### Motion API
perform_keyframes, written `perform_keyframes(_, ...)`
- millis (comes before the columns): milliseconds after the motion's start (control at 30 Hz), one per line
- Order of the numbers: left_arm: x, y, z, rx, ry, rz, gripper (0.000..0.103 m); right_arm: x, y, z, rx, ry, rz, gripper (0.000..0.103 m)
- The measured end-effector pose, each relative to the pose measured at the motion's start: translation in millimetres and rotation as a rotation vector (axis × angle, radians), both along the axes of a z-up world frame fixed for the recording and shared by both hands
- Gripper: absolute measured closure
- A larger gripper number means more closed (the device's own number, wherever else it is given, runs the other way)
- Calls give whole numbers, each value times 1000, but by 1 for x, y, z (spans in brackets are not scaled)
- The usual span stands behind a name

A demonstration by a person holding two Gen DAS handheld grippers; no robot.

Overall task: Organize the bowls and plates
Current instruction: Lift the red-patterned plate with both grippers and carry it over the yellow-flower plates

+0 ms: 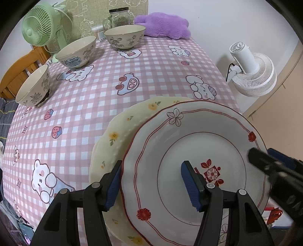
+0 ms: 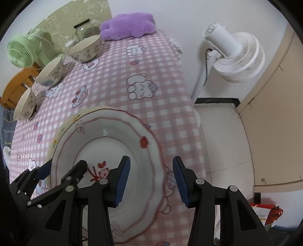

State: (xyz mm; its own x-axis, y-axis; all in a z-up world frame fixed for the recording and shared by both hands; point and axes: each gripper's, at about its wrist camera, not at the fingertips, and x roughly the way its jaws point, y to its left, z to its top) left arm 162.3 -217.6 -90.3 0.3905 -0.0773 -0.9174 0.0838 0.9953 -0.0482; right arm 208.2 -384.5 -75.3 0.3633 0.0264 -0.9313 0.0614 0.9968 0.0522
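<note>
1. Plates and bowls sat on a table [image 1: 155, 75] covered with a pink checked cloth printed with bears.
2. A white plate [image 1: 198, 151] with red rim lines and flowers lay at the table's near right edge, stacked off-centre on a cream plate [image 1: 117, 132] with yellow flowers, which showed at its left and far sides.
3. Three patterned bowls stood well apart from the plates along the far left side: the far bowl [image 1: 125, 36], the middle bowl [image 1: 76, 52] and the near bowl [image 1: 34, 88].
4. The left gripper [image 1: 151, 184] straddled the white plate's left rim, one finger outside the rim over the cream plate, the other over the plate's well; its jaws stood apart, and whether the pads pressed on the rim could not be told.
5. The right gripper [image 2: 151, 181] straddled the plate's right rim in the same way, jaws apart; that view was blurred, so a grip could not be told.
6. A green fan [image 1: 37, 28], a glass jar [image 1: 119, 17] and a purple cushion [image 1: 162, 24] stood at the far end.
</note>
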Motion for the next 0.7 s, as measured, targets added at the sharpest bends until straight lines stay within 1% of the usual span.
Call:
perform_keyframes(67, 0, -1, 0, 4, -3, 2, 41, -4, -8, 6, 7, -14, -14, 57)
perform_keyframes(133, -1, -1, 0, 4, -4, 2, 41, -5, -8, 7, -4, -17, -1, 69)
perform_keyframes(167, -1, -1, 0, 4, -3, 2, 41, -4, -8, 5, 7, -11, 13, 72)
perform_keyframes(200, -1, -1, 0, 5, -3, 3, 41, -4, -7, 4, 21, -6, 20, 79)
perform_keyframes(233, -1, -1, 0, 6, -3, 3, 41, -3, -5, 3, 27, -4, 30, 81)
perform_keyframes(300, -2, 0, 1, 10, -2, 3, 42, -4, 1, 3, -7, -10, 41, 80)
perform_keyframes(400, -4, 3, 7, 19, -13, 16, 42, -3, 3, 3, -7, -9, 49, 80)
perform_keyframes(533, -3, 11, 14, 52, -41, 47, 42, -1, 12, 5, -14, -27, 90, 80)
perform_keyframes(700, -1, 19, 9, 69, -21, 77, 42, 8, 22, -3, 0, -12, 113, 80)
